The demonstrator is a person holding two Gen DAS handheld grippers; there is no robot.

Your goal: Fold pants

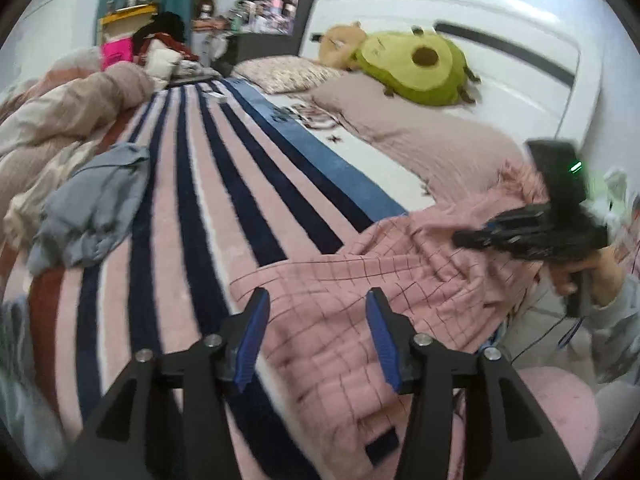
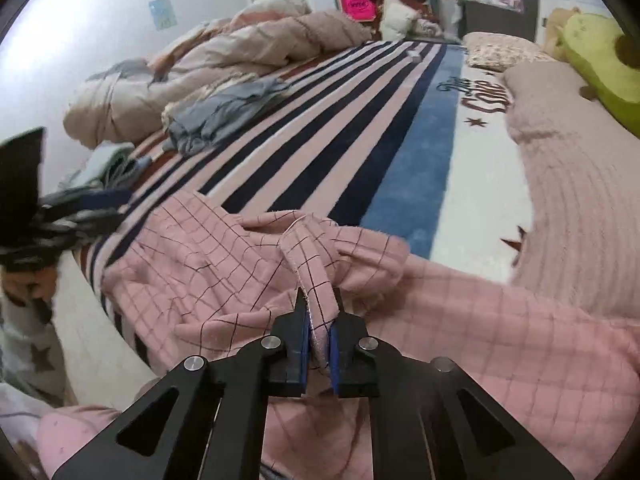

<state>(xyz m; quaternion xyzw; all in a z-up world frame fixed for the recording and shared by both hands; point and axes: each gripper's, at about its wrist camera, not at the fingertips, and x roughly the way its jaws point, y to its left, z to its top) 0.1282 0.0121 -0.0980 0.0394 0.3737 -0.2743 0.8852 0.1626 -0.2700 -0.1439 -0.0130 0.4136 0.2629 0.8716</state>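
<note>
Pink pants (image 2: 224,264) with a thin dark grid lie on a pink-and-navy striped blanket (image 1: 208,184).

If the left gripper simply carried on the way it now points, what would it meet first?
Probably the pink checked fabric pants on the striped blanket: the open left gripper points down at the cloth, nothing between its fingers. Depth is hard to judge.

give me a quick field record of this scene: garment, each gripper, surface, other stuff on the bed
garment: pink grid-checked fabric pants, crumpled at the bed's near edge
right gripper: shut on a fold of the pants
left gripper: open, above the pants, nothing between its fingers
surface: pink and navy striped plush blanket
other: crumpled grey garment, green avocado plush cushion, beige rumpled duvet
</note>
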